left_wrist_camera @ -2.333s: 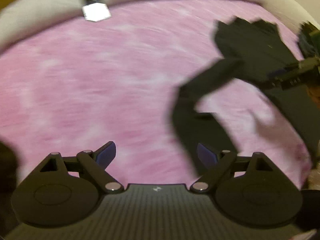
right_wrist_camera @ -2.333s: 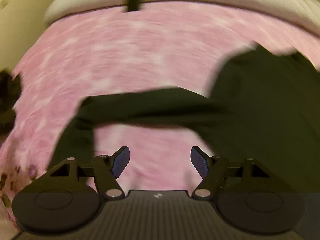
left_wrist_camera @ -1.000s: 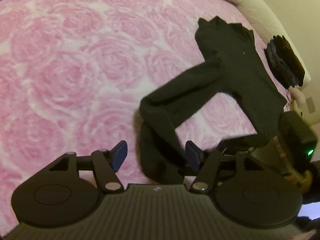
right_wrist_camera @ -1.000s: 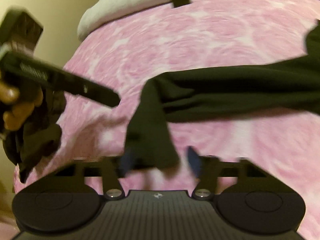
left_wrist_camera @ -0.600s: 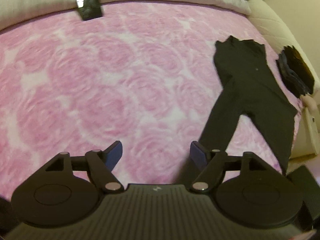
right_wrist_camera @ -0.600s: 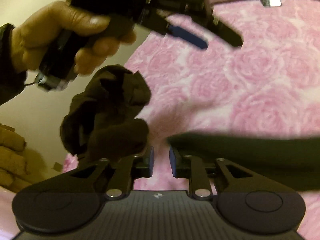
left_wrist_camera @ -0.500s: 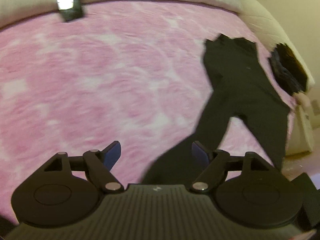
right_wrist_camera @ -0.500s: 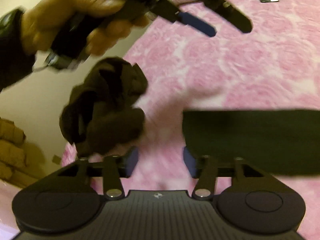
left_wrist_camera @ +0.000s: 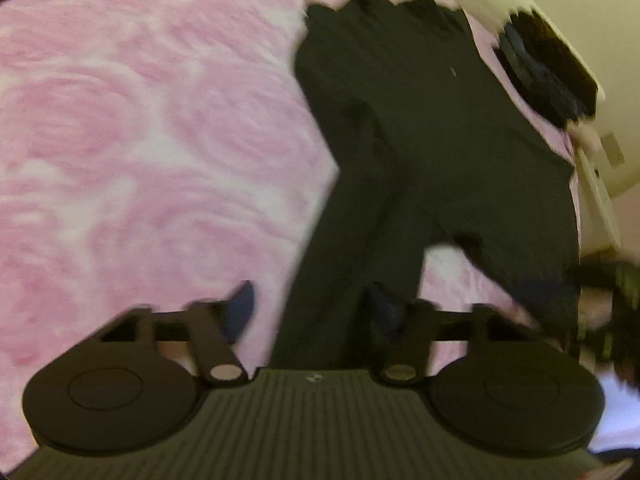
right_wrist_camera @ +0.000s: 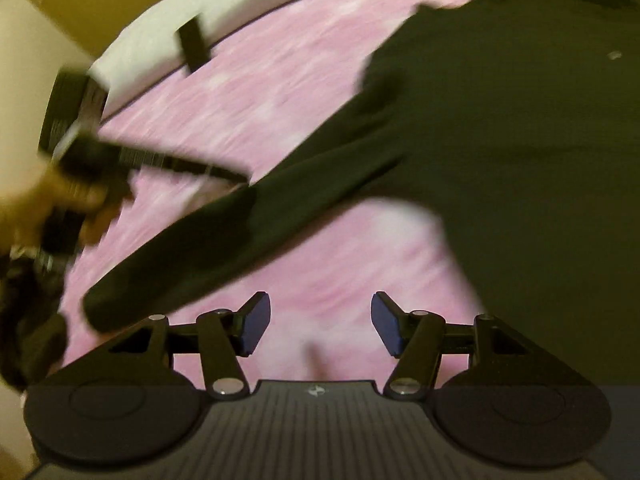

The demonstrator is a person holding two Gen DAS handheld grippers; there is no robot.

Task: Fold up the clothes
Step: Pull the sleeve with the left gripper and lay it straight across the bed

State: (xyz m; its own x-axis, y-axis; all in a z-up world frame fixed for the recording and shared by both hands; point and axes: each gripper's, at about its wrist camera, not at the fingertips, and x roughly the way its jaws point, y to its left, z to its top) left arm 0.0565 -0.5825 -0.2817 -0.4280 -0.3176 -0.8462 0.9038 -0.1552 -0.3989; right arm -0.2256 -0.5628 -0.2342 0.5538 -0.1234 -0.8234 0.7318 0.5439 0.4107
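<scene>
A black long-sleeved garment (left_wrist_camera: 420, 128) lies spread on the pink rose-patterned blanket (left_wrist_camera: 120, 140). One long limb of it runs down between the fingers of my left gripper (left_wrist_camera: 310, 308). The jaws are closing around this limb but still stand apart, and the picture is blurred. In the right wrist view the same limb (right_wrist_camera: 208, 240) stretches to the lower left. My right gripper (right_wrist_camera: 320, 320) hovers over bare blanket, its jaws opening with nothing between them. A hand holds the left gripper (right_wrist_camera: 236, 178) at the limb's far side.
A dark stack of clothes (left_wrist_camera: 548, 76) sits at the bed's right edge. A crumpled dark bundle (right_wrist_camera: 24, 320) lies at the left. A white pillow (right_wrist_camera: 160, 28) with a small black object (right_wrist_camera: 196, 44) on it lines the far edge.
My left gripper has dropped toward the garment's limb and its jaws have narrowed. My right gripper has opened, let go of the limb's end and swung toward the garment's body.
</scene>
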